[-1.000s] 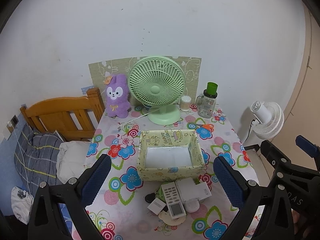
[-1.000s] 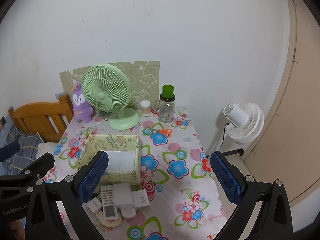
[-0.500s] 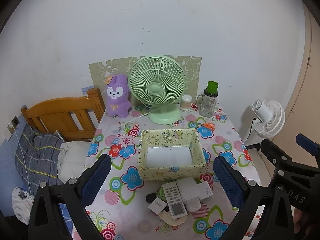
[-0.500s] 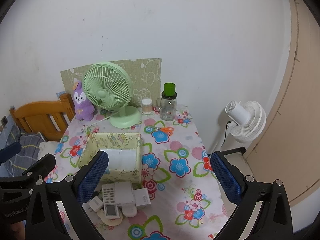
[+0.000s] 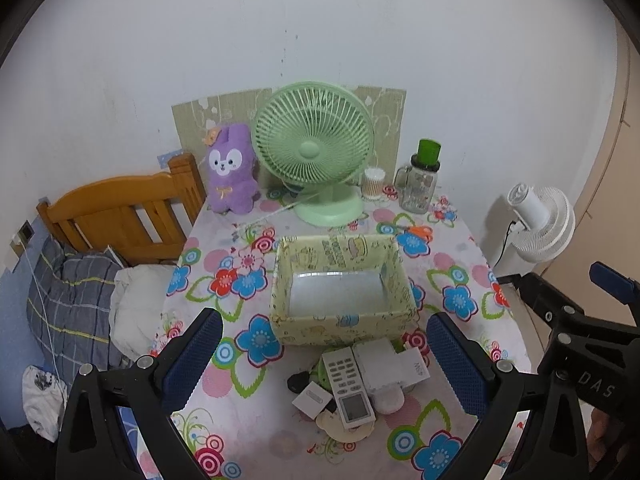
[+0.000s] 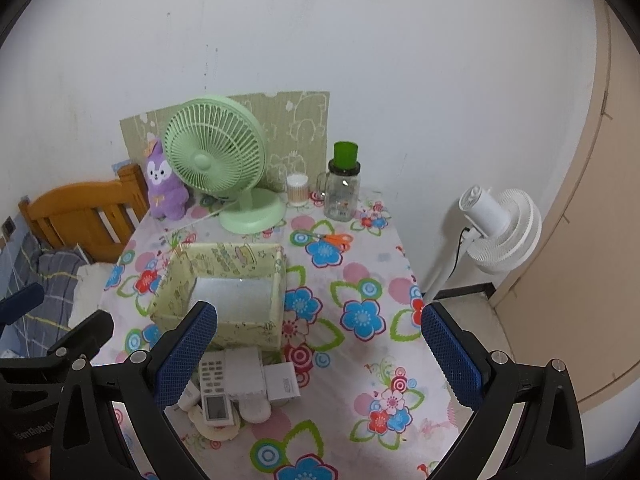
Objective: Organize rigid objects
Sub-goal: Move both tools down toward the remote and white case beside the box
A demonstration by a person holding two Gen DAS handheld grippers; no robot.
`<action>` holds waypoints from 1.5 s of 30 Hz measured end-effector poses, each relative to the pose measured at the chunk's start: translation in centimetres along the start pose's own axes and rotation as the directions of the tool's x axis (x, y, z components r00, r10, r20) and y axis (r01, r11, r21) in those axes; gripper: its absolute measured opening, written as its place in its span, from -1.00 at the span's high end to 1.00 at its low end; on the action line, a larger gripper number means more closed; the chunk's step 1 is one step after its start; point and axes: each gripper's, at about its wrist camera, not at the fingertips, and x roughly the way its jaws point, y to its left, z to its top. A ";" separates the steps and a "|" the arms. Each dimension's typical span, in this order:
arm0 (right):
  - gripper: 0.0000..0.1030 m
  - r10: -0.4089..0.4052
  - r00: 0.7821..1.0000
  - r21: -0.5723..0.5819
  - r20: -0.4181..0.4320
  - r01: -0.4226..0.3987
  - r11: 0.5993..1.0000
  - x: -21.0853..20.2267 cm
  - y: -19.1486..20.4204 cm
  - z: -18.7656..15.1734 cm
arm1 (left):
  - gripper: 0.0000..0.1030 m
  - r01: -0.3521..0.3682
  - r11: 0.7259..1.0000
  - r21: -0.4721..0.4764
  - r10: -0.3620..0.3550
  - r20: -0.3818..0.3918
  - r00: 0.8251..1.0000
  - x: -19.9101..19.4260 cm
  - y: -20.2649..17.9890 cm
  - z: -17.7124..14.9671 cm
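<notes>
- The left gripper hangs above the near edge of the floral tablecloth, its blue-padded fingers spread wide apart with nothing between them.
- The right gripper hangs likewise over the table, its fingers wide apart and empty.
- A yellow patterned storage box sits mid-table, open-topped, only its pale floor showing inside.
- At 6 o'clock of the box, just beside its near wall, lies a heap of small rigid items: a white remote control, a white rectangular case touching it at 3 o'clock, a small white adapter at 8 o'clock, and a black piece.
- At 12 o'clock of the box stands a green desk fan; a purple plush rabbit at its 9 o'clock, a glass jar with green lid at 3 o'clock.
- Orange-handled scissors lie at 1 o'clock of the box.
</notes>
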 end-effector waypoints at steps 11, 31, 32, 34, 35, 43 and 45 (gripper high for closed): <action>-1.00 0.047 0.997 -0.018 -0.061 -0.048 0.999 3.9 -0.8 -1.8 | -1.00 0.015 0.999 -0.050 -0.020 -0.093 0.995 3.8 0.3 -2.6; -1.00 0.065 0.987 -0.044 -0.145 -0.072 0.996 11.4 -0.4 -5.5 | -0.98 0.022 0.996 -0.085 -0.043 -0.256 0.966 11.9 0.0 -6.7; -1.00 0.063 0.987 -0.045 -0.149 -0.071 0.996 11.7 -0.4 -5.6 | -0.98 0.023 0.997 -0.080 -0.043 -0.264 0.963 12.3 -0.1 -6.8; -1.00 0.058 0.986 -0.049 -0.156 -0.066 0.997 12.2 -0.3 -5.9 | -0.98 0.022 0.997 -0.070 -0.041 -0.281 0.959 13.1 -0.4 -7.2; -1.00 0.056 0.985 -0.050 -0.162 -0.065 0.997 12.5 -0.2 -6.1 | -0.98 0.019 0.998 -0.067 -0.038 -0.289 0.957 13.4 -0.5 -7.4; -1.00 0.055 0.976 -0.042 -0.210 -0.065 0.997 14.5 0.3 -7.3 | -0.98 0.025 0.998 -0.058 -0.042 -0.324 0.945 15.6 -0.8 -9.0; -1.00 0.055 0.973 -0.046 -0.223 -0.067 0.997 15.0 0.6 -7.7 | -0.98 0.027 0.998 -0.058 -0.045 -0.335 0.941 16.3 -0.9 -9.3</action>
